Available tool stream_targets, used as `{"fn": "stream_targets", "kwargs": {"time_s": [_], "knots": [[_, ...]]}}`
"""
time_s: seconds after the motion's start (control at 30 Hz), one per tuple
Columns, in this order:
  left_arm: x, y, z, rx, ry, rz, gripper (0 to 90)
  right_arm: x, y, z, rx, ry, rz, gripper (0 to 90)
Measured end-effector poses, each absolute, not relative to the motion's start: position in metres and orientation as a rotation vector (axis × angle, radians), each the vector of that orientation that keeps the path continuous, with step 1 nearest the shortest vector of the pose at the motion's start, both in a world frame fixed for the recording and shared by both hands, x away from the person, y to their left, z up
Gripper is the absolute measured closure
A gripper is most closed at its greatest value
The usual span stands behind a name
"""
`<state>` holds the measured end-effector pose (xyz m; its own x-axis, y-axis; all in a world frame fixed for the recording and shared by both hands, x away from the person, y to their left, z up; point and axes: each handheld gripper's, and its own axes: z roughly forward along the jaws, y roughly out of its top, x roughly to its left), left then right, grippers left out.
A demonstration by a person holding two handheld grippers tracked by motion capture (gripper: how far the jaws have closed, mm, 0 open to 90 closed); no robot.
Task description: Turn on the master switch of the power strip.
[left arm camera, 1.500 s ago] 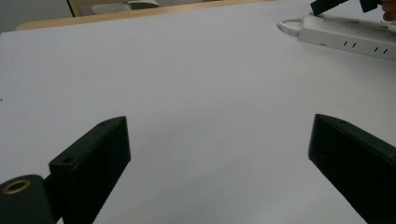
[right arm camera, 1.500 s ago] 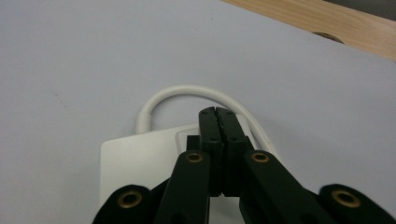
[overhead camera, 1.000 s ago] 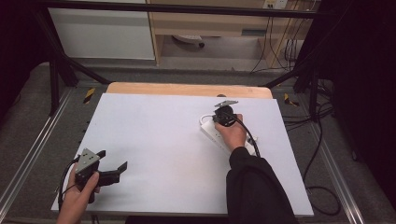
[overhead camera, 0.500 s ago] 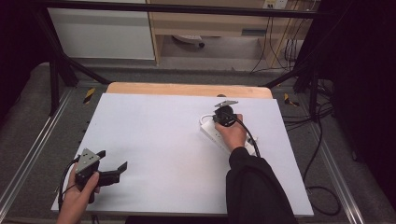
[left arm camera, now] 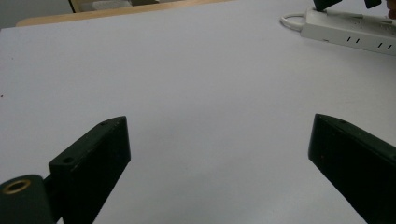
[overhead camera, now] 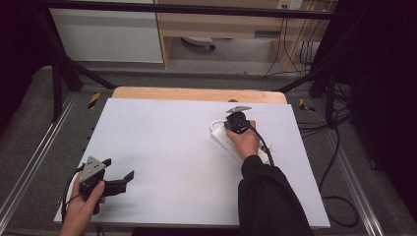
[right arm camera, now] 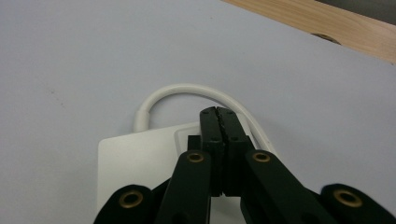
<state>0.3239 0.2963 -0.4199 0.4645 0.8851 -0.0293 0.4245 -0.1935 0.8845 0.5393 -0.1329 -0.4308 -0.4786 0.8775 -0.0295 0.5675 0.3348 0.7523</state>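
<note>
The white power strip (overhead camera: pixel 231 143) lies on the right half of the white table (overhead camera: pixel 162 147), toward the far side, running from its far-left end to its near-right end under the person's right hand. Its white cord (right arm camera: pixel 187 91) loops out of the far end and curves back along the strip's right edge. Nothing has shifted in the last second: the strip lies where it lay, and both hands are where they were. I read that as a pause during a press on the strip, perhaps on its switch (the pictures do not show a switch plainly, so that stays a guess).

The right gripper (right arm camera: pixel 219 114) stands directly over the strip's far end with its jaws pressed together and nothing between them. In the right gripper view the joined tips point at a raised panel on the strip's top, right by where the cord leaves; whether they touch it I cannot tell.

The left gripper (overhead camera: pixel 123 179) sits well apart, at the near-left corner of the table, jaws spread wide and empty. From its own view the strip (left arm camera: pixel 350 32) shows far off at the upper right.
</note>
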Motion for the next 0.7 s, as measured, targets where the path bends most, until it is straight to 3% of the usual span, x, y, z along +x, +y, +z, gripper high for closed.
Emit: {"fn": "stream_targets", "kwargs": {"time_s": [0.7], "knots": [[0.3245,0.2972,-0.4204,1.804,1.116,0.632,5.8,0.5397,-0.1344,-0.4288,1.288,2.158,0.986,90.0]]}}
